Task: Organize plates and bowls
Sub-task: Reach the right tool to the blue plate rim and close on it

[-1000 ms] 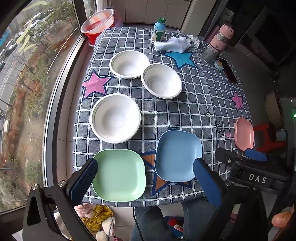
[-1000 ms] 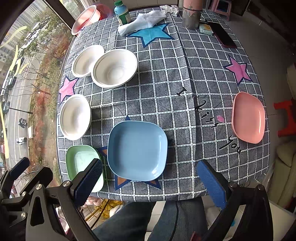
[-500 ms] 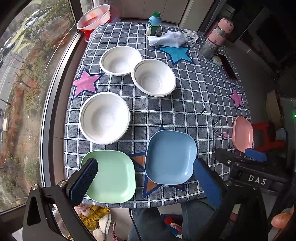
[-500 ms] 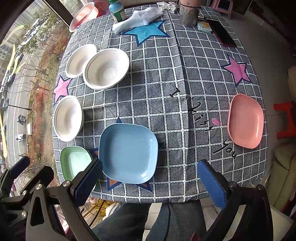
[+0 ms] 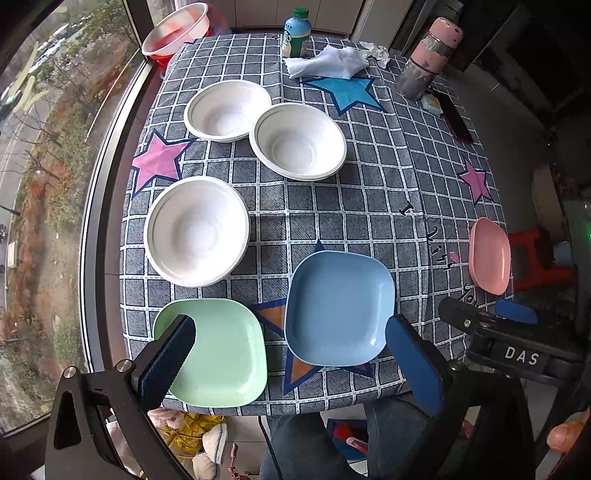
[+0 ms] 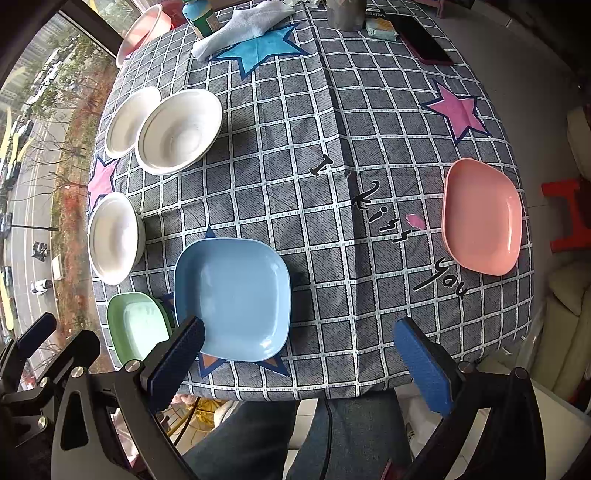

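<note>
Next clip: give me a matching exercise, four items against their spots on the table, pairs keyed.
Items:
1. green plate
2. pink plate
3. blue plate
4. bottle

Places:
A. far edge, beside the white cloth
B. near edge, between the other two plates
C. near corner on the window side
D. alone on the side away from the window

Pairs: 1-C, 2-D, 3-B, 4-A

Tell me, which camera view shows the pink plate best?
The right wrist view: there the pink plate lies whole and large on the tablecloth. The left wrist view shows it small and squeezed at the right edge.
</note>
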